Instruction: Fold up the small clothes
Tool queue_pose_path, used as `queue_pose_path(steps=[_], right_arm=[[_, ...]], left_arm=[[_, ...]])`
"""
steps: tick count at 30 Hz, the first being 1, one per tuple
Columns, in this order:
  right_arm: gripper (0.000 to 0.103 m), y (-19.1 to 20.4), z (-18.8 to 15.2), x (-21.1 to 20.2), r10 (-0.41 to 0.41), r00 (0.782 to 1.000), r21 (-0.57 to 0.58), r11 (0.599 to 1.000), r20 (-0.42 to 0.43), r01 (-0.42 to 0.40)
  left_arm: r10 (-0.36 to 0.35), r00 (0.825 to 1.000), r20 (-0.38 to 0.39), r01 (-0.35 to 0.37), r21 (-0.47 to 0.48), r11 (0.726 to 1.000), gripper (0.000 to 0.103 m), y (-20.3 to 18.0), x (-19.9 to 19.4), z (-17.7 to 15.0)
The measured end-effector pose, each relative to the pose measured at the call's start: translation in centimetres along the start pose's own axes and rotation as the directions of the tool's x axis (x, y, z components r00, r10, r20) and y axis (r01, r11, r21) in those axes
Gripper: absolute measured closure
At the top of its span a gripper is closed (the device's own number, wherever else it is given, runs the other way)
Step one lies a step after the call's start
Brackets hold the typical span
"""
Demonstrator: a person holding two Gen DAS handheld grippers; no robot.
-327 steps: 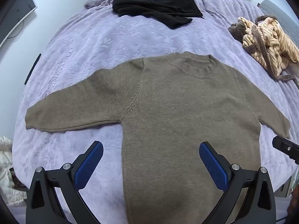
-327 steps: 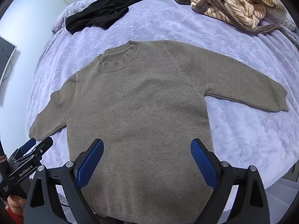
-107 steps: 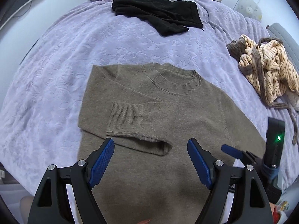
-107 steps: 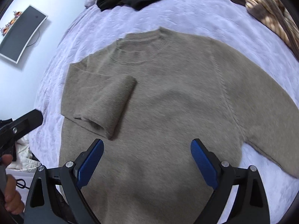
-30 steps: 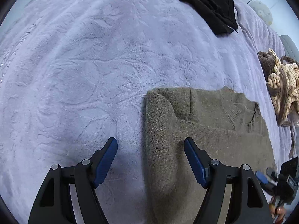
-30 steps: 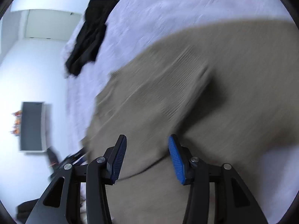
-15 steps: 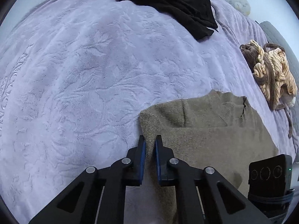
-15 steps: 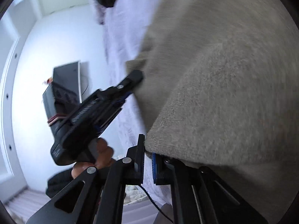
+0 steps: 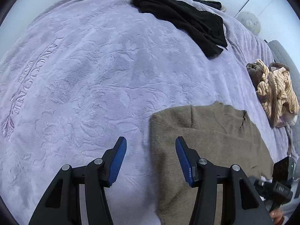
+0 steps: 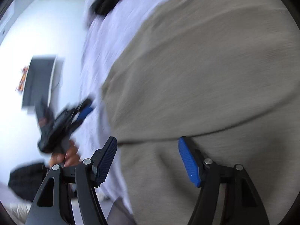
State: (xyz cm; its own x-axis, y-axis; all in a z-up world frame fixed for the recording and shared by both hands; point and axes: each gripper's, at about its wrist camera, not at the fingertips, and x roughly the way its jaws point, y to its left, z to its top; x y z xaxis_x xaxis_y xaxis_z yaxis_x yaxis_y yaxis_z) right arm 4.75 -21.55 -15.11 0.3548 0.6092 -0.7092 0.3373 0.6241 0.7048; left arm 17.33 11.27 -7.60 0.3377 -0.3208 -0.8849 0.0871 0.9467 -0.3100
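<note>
Both our jaws have just been opening from their pinch, letting go of the folded brown sweater [image 9: 210,142]. It lies on the bed [image 9: 93,75] near its right edge, under our spread left gripper [image 9: 151,157] and right gripper [image 10: 148,159], untouched.
</note>
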Motion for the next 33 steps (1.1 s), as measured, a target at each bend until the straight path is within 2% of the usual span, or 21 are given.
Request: queue_pose_path(steps=[2, 4, 6, 8, 9, 10, 11, 13, 15, 17, 18, 19, 21, 23, 24, 25, 26, 27, 29, 33], right_arm=[[0.031, -3.5, 1.4, -3.7, -0.079, 0.99, 0.111, 0.992, 0.117, 0.066], [0.034, -7.4, 2.0, -7.1, -0.136, 0.97, 0.243, 0.966, 0.199, 0.086], [0.036, -9.9, 2.1, -8.7, -0.126, 0.963, 0.335, 0.942, 0.239, 0.04], [0.04, -11.9, 2.8, -9.4, -0.085, 0.961, 0.389, 0.921, 0.262, -0.025], [0.055, -12.8, 3.0, -9.3, -0.064, 0.961, 0.411, 0.91, 0.271, -0.055], [0.087, -13.2, 3.4, -9.0, -0.045, 0.96, 0.426, 0.901, 0.275, -0.08], [0.095, -12.9, 3.9, -9.0, -0.025, 0.962, 0.425, 0.9, 0.271, -0.096], [0.095, -11.5, 5.2, -9.8, -0.01, 0.957, 0.352, 0.931, 0.289, -0.096], [0.095, -9.2, 6.1, -11.4, -0.044, 0.949, 0.213, 0.977, 0.311, -0.025], [0.095, -8.9, 6.6, -11.7, -0.137, 0.944, 0.159, 0.983, 0.3, 0.092], [0.095, -9.6, 6.9, -11.6, -0.202, 0.938, 0.144, 0.975, 0.281, 0.166], [0.095, -10.7, 7.3, -11.3, -0.234, 0.939, 0.145, 0.968, 0.251, 0.203], [0.093, -12.0, 7.1, -11.6, -0.215, 0.961, 0.192, 0.965, 0.176, 0.181], [0.087, -11.9, 6.5, -12.3, -0.215, 0.96, 0.209, 0.962, 0.178, 0.177], [0.075, -11.3, 6.2, -12.6, -0.225, 0.957, 0.2, 0.961, 0.181, 0.188], [0.054, -11.1, 5.7, -13.1, -0.231, 0.956, 0.193, 0.961, 0.179, 0.196], [0.046, -10.9, 5.5, -13.2, -0.23, 0.957, 0.191, 0.962, 0.175, 0.196], [0.043, -10.7, 5.0, -13.4, -0.226, 0.959, 0.189, 0.963, 0.171, 0.193], [0.043, -10.4, 4.7, -13.1, -0.221, 0.962, 0.189, 0.963, 0.163, 0.19], [0.042, -10.7, 1.4, -14.7, -0.213, 0.967, 0.22, 0.959, 0.143, 0.178]], left_arm=[[-0.022, 1.0, -0.012, 0.022, 0.017, 1.0, 0.048, -1.3, 0.6, -0.6], [-0.027, 0.999, -0.039, 0.028, 0.03, 0.999, 0.048, -2.8, 2.0, -1.2], [-0.013, 0.998, -0.058, 0.015, 0.03, 0.999, 0.048, -4.0, 3.5, -1.8], [0.036, 0.997, -0.067, -0.035, 0.028, 0.999, 0.048, -4.4, 4.8, -2.3], [0.059, 0.996, -0.074, -0.058, 0.019, 0.998, 0.048, -4.2, 5.3, -2.5], [0.077, 0.994, -0.077, -0.076, 0.01, 0.997, 0.048, -4.0, 5.5, -2.6], [0.087, 0.993, -0.081, -0.088, 0.002, 0.996, 0.047, -3.7, 5.6, -2.8], [0.087, 0.992, -0.094, -0.089, -0.017, 0.996, 0.035, -3.1, 5.8, -2.9], [0.082, 0.992, -0.1, -0.086, -0.03, 0.996, 0.033, -2.6, 6.0, -3.2], [0.091, 0.99, -0.105, -0.094, -0.022, 0.995, 0.033, -2.8, 6.2, -3.5], [0.102, 0.989, -0.105, -0.104, -0.015, 0.994, 0.033, -3.0, 6.2, -3.5], [0.117, 0.987, -0.109, -0.119, -0.008, 0.993, 0.033, -3.4, 6.0, -3.6], [0.13, 0.984, -0.119, -0.131, 0.001, 0.991, 0.033, -3.9, 5.4, -3.6], [0.151, 0.983, -0.107, -0.149, 0.03, 0.988, 0.033, -4.8, 4.2, -3.9], [0.159, 0.982, -0.103, -0.155, 0.043, 0.987, 0.033, -5.1, 3.7, -4.1], [0.171, 0.98, -0.103, -0.165, 0.063, 0.984, 0.033, -5.7, 3.2, -4.5], [0.179, 0.978, -0.104, -0.171, 0.077, 0.982, 0.033, -6.3, 2.7, -4.8], [0.184, 0.977, -0.104, -0.175, 0.086, 0.981, 0.033, -6.5, 2.3, -5.1], [0.193, 0.976, -0.105, -0.182, 0.106, 0.978, 0.033, -7.9, 1.5, -5.8], [0.195, 0.974, -0.113, -0.178, 0.143, 0.973, 0.033, -10.9, 0.2, -7.5]])
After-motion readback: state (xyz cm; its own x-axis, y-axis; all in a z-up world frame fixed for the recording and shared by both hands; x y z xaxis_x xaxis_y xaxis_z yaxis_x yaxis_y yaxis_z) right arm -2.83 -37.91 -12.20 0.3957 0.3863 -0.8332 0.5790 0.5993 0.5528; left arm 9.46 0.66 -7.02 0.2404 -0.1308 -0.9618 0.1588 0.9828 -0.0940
